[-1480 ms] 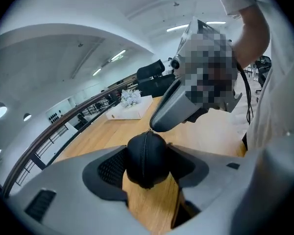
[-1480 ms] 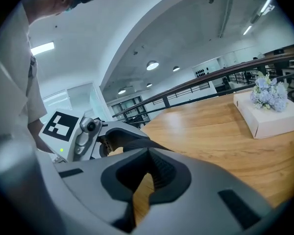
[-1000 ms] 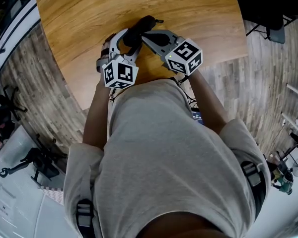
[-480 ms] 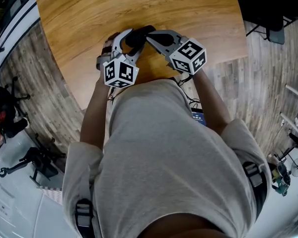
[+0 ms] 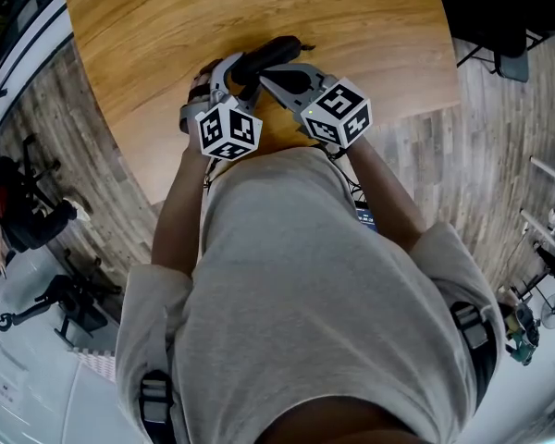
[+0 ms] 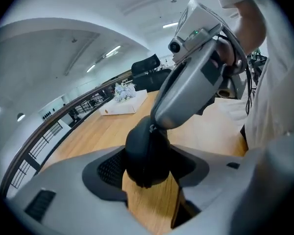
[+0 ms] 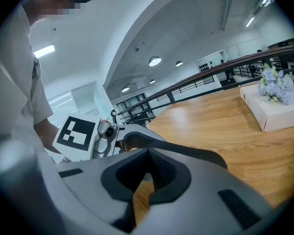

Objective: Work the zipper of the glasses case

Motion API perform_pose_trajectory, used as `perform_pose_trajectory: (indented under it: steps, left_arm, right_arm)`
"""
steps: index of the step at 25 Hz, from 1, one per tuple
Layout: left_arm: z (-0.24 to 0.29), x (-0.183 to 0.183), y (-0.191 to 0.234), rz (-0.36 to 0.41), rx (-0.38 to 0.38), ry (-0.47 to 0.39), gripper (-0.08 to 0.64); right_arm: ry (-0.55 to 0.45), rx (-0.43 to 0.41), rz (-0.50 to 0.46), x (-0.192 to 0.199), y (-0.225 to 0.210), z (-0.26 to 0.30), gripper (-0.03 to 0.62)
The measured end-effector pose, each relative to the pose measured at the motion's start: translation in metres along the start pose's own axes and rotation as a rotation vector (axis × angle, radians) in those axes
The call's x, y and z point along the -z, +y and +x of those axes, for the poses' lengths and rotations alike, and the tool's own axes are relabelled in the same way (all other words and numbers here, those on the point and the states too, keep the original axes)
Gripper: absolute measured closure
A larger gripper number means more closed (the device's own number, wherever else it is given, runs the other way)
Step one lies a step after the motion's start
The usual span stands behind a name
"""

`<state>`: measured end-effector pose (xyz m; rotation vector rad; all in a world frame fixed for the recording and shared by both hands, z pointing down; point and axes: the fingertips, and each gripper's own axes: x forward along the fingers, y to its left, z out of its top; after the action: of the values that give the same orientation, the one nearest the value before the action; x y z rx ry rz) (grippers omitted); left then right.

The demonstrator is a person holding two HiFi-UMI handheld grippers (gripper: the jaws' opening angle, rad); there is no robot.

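Black glasses case (image 6: pixel 144 155), contents unseen, over wooden table (image 5: pixel 166 26).

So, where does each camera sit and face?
Head view: on head, steeply down at case, table; shirt, left gripper, right gripper show.
Left gripper view: on it, along jaws that have just been closing on the case; right gripper, shirt show.
Right gripper view: on it, along shut jaws, over table; left gripper, shirt show.
All share table.

No legible text or labels.
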<state>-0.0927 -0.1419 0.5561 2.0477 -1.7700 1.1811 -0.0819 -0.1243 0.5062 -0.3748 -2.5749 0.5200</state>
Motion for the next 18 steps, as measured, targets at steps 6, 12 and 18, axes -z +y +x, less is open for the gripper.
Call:
perform_pose_trajectory:
  steps: [6, 12, 18]
  left_arm:
    - [-0.001, -0.006, 0.001, -0.016, -0.013, -0.009, 0.288]
    - [-0.009, -0.009, 0.009, -0.01, -0.046, -0.037, 0.287]
    - [-0.028, -0.03, 0.019, 0.063, -0.11, -0.125, 0.288]
  right_arm:
    - [-0.006, -0.019, -0.011, -0.003, 0.013, 0.007, 0.566]
    - [-0.056, -0.002, -0.001, -0.013, 0.003, 0.0, 0.566]
    - [-0.104, 0.067, 0.048, -0.024, -0.024, -0.012, 0.566]
